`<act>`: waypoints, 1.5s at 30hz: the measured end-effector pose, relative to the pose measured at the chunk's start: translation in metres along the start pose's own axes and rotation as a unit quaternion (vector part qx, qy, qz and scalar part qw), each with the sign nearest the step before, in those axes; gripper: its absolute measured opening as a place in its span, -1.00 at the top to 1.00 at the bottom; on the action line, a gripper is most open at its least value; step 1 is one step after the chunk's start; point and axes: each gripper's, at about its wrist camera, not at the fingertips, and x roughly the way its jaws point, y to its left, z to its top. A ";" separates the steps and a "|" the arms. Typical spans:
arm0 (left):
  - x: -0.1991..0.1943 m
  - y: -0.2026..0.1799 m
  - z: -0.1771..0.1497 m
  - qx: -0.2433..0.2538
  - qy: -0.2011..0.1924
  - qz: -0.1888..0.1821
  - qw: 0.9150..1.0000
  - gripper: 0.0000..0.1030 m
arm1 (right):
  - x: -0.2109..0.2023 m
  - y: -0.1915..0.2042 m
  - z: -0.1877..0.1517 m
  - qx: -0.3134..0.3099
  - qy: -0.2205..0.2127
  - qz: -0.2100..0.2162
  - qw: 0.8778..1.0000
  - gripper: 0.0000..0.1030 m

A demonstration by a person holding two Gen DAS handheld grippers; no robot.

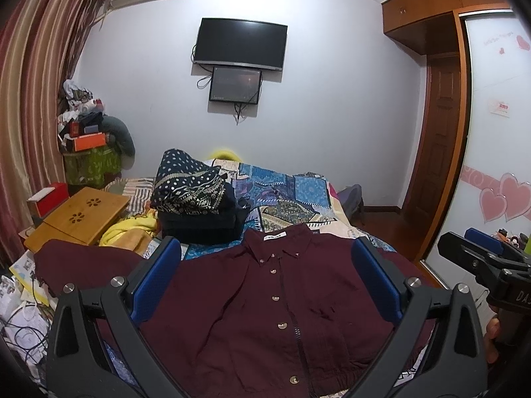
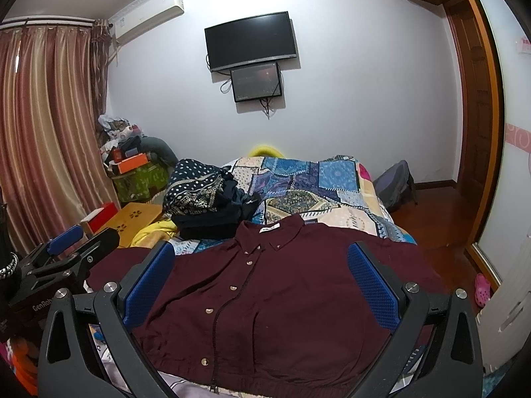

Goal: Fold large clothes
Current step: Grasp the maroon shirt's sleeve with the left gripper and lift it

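Observation:
A dark maroon button-up shirt (image 1: 252,301) lies spread flat, front up, on the patchwork bedspread (image 1: 285,192), collar toward the far wall and sleeves out to both sides. My left gripper (image 1: 265,265) hovers open above the shirt's chest, blue pads wide apart with nothing between them. In the right wrist view the same shirt (image 2: 275,295) fills the foreground, and my right gripper (image 2: 262,268) is likewise open over it. Each gripper shows in the other's view: the right gripper (image 1: 478,258) at the right edge, the left gripper (image 2: 73,245) at the left edge.
A stack of folded dark clothes (image 1: 195,199) with a dotted scarf on top sits behind the shirt's left shoulder. A wooden lap table (image 1: 79,215) and yellow cloth (image 1: 129,229) lie on the bed's left. A backpack (image 2: 395,185) stands on the floor past the bed's right edge.

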 end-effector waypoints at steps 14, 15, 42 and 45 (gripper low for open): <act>0.038 0.068 0.013 -0.044 0.004 0.088 0.995 -1.00 | 0.042 -0.015 0.005 0.017 0.049 -0.015 0.999 -1.00; 0.039 0.079 0.015 -0.047 0.000 0.102 0.994 -1.00 | 0.046 -0.017 0.005 0.018 0.054 -0.016 0.998 -1.00; 0.098 0.401 -0.100 -0.352 0.167 0.263 0.883 -0.77 | 0.141 -0.022 0.006 0.016 0.162 -0.051 0.985 -1.00; 0.109 0.418 -0.122 -0.382 0.183 0.264 0.866 -0.68 | 0.150 -0.019 0.005 0.016 0.172 -0.048 0.984 -1.00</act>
